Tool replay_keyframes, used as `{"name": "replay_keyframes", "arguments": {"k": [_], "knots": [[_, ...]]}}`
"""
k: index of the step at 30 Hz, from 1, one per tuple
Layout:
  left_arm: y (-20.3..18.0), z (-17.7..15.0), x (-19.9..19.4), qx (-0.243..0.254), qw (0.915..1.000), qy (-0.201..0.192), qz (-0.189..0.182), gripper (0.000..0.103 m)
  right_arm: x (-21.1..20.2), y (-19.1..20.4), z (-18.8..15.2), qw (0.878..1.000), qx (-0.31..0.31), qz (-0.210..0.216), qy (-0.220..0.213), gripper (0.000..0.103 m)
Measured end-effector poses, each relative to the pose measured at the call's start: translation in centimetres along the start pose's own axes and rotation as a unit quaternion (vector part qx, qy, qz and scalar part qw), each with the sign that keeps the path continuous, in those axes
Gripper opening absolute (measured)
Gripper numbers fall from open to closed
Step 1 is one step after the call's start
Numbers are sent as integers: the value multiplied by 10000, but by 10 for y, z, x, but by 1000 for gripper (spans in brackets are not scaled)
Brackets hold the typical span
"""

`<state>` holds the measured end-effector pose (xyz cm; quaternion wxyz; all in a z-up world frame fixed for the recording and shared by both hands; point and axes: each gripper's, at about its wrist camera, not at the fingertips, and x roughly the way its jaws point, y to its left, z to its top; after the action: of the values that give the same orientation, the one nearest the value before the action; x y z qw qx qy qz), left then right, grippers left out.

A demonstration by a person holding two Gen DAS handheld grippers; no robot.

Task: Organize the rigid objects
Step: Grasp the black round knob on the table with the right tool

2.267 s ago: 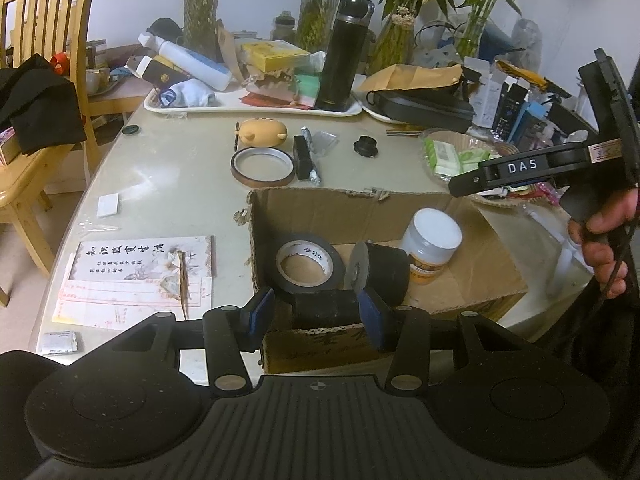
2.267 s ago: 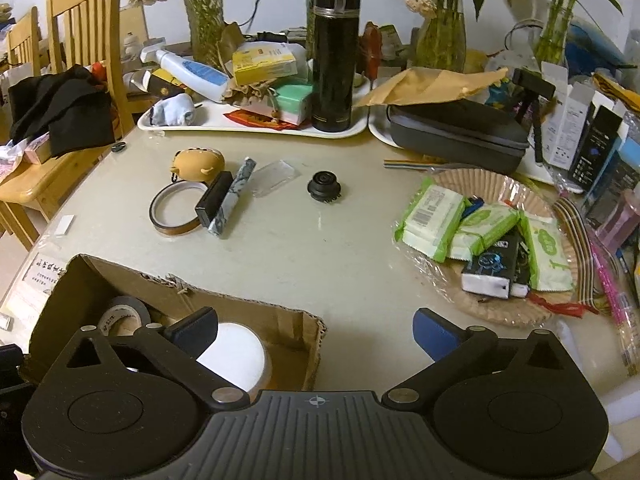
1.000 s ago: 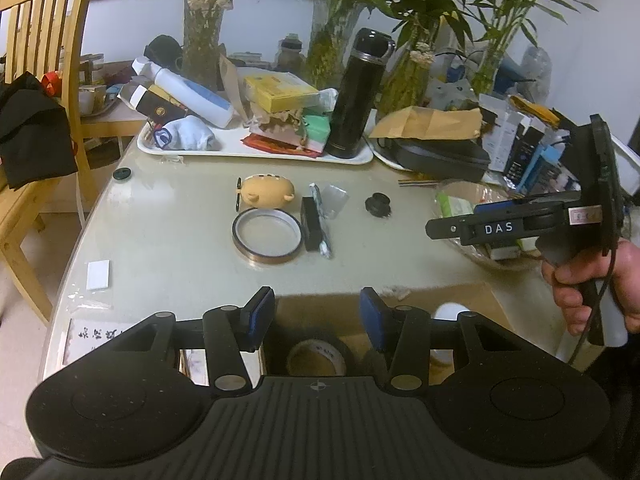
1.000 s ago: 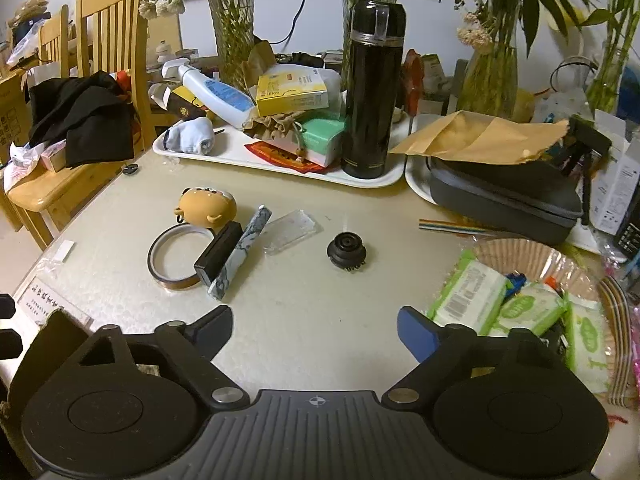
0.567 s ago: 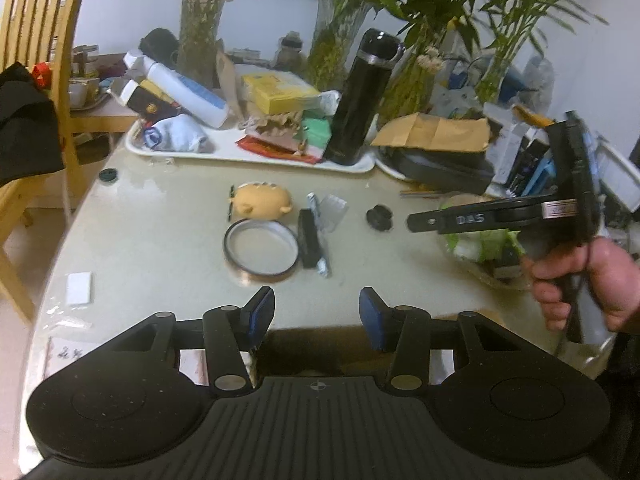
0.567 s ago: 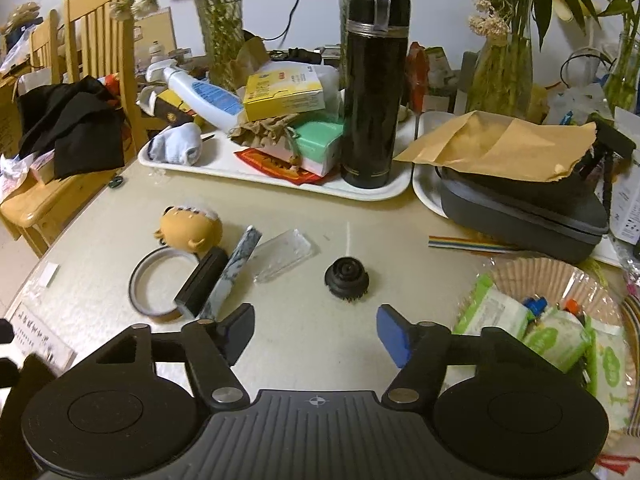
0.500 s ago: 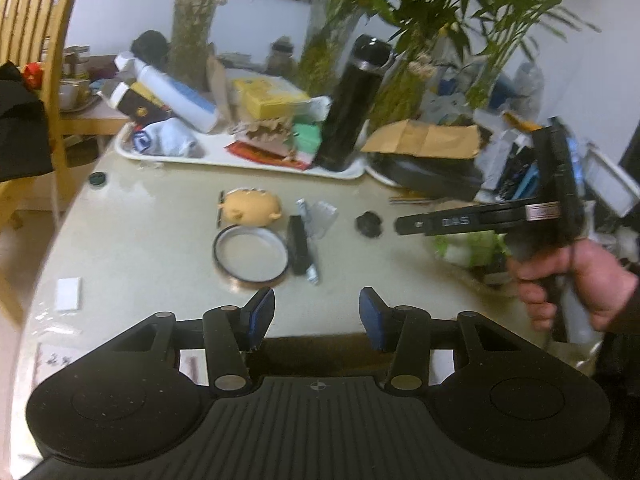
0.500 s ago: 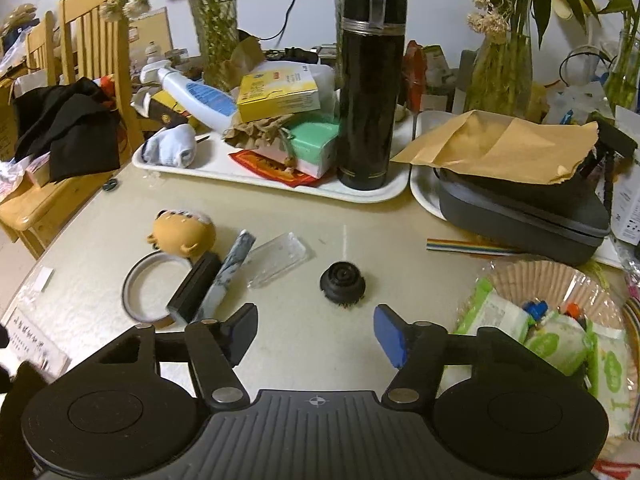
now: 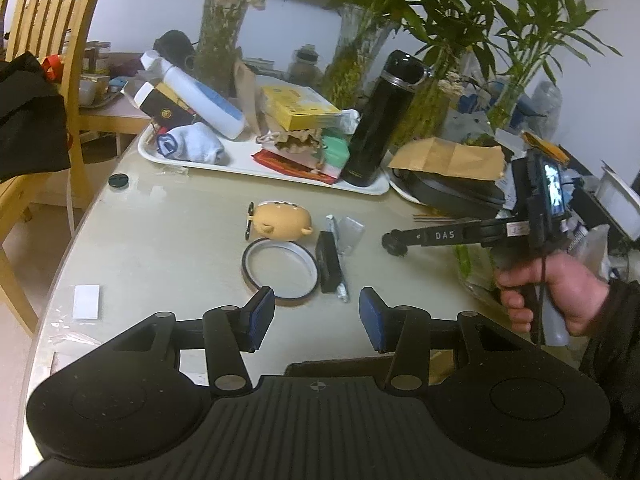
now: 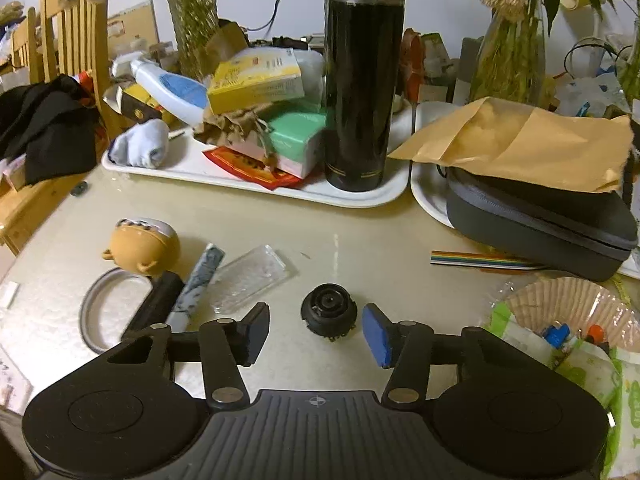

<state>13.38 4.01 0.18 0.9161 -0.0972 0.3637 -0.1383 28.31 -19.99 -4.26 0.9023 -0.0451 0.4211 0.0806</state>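
My right gripper (image 10: 316, 334) is open, its jaws on either side of a small black round knob (image 10: 329, 311) on the table; the gripper also shows in the left wrist view (image 9: 394, 242). My left gripper (image 9: 316, 318) is open and empty above the table, just short of a brown tape ring (image 9: 280, 266). Beside the ring lie a black bar (image 9: 327, 262), a grey stick (image 10: 198, 280), a clear plastic case (image 10: 250, 278) and a tan toy animal (image 9: 282, 220). The cardboard box (image 9: 440, 364) shows only as an edge under my left gripper.
A white tray (image 10: 256, 186) at the back holds a tall black flask (image 10: 362, 80), boxes, a bottle and a sock. A dark zip case (image 10: 540, 220) under a brown envelope stands at right. A wicker dish (image 10: 572, 312) of packets is at right. A wooden chair (image 9: 44, 80) stands left.
Both grippers have moved forward from the box toward the loose items. My right gripper has come down around the black knob. The box has dropped almost out of view.
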Motion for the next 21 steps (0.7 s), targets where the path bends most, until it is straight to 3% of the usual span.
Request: {"name": "replay_keyframes", "arguments": {"k": [11, 14, 21], "knots": [[9, -1, 4, -74, 10000, 49, -4, 46, 38, -3, 6, 9999, 8, 6, 138, 43], [10, -1, 5, -73, 9999, 72, 29, 46, 44, -6, 6, 9997, 63, -78, 218, 34], [9, -2, 8, -83, 9999, 113, 77, 46, 43, -8, 5, 9996, 110, 57, 235, 31]]}}
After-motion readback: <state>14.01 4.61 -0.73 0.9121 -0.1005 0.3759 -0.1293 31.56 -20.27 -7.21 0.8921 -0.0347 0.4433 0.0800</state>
